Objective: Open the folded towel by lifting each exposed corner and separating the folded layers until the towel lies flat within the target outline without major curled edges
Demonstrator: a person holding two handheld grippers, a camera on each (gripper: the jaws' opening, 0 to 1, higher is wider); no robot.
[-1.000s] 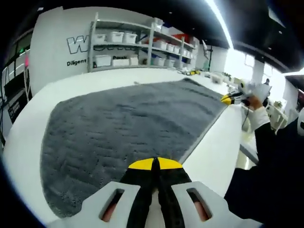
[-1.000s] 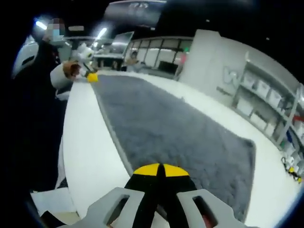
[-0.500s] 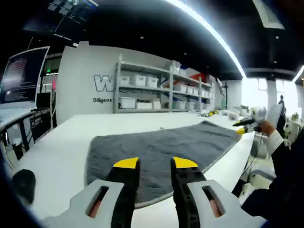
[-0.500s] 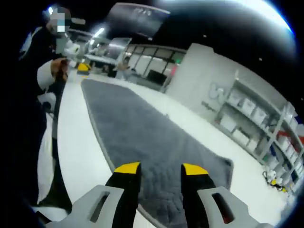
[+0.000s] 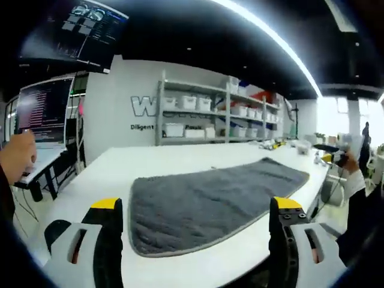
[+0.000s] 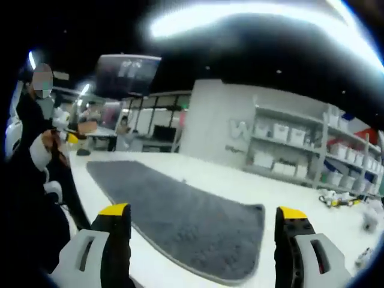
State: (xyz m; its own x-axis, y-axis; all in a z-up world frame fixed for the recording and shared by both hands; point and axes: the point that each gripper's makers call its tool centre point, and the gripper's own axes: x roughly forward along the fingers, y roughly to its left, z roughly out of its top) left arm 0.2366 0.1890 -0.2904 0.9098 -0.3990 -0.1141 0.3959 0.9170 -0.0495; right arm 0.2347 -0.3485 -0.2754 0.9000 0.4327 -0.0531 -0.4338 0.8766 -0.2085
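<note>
Your left gripper [image 5: 195, 207] is released, jaws spread wide, touching nothing; the grey towel [image 5: 210, 198] lies flat just ahead between them, its near hem running from jaw to jaw with bare white table [image 5: 120, 165] open on the left and beyond. Your right gripper [image 6: 204, 213] is likewise spread and empty, the towel [image 6: 180, 213] stretching away ahead and leftward, clear table [image 6: 288, 192] to its right. Shelves of white bins [image 5: 204, 117] line the far wall; monitors [image 5: 42, 108] stand far left.
</note>
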